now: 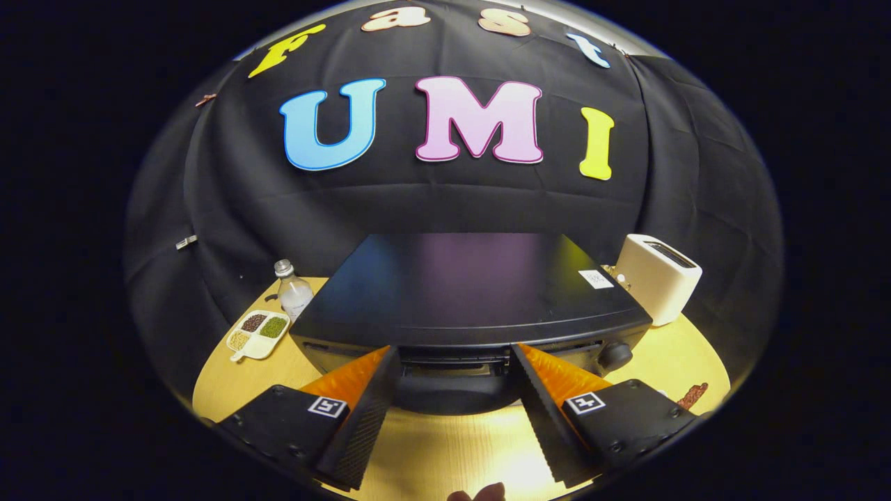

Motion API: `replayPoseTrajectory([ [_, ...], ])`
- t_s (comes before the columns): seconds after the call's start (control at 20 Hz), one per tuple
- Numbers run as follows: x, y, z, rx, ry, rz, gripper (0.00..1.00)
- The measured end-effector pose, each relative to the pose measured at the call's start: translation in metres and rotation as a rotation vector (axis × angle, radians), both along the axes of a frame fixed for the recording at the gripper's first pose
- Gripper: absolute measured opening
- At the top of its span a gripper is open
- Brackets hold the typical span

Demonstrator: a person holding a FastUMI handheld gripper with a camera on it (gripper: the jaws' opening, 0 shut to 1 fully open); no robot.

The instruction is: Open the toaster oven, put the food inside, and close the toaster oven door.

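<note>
We see the gripper (456,362) with its fingers (362,410) spread wide apart, gripping nothing, and the black toaster oven (473,292) standing on the wooden tabletop (445,452) right ahead of them. Its front upper edge lies between the fingertips; the door looks closed. A knob (615,355) shows beside the right finger. Left of the oven stand a clear bottle (292,289) and a divided dish of grains (258,332). A white toaster (658,277) sits to the right, and a reddish-brown piece of food (692,395) lies near the tabletop's right edge.

Toaster oven (473,292) blocks ahead of open jaws; table (445,445) between free.
</note>
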State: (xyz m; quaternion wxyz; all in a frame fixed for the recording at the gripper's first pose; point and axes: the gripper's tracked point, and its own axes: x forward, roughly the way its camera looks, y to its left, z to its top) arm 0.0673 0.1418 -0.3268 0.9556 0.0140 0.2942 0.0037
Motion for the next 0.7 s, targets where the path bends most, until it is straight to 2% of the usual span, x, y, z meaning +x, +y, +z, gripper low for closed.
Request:
replayPoseTrajectory([
  [0.7, -0.084, 0.001, -0.029, 0.023, 0.093, -0.013, 0.98],
])
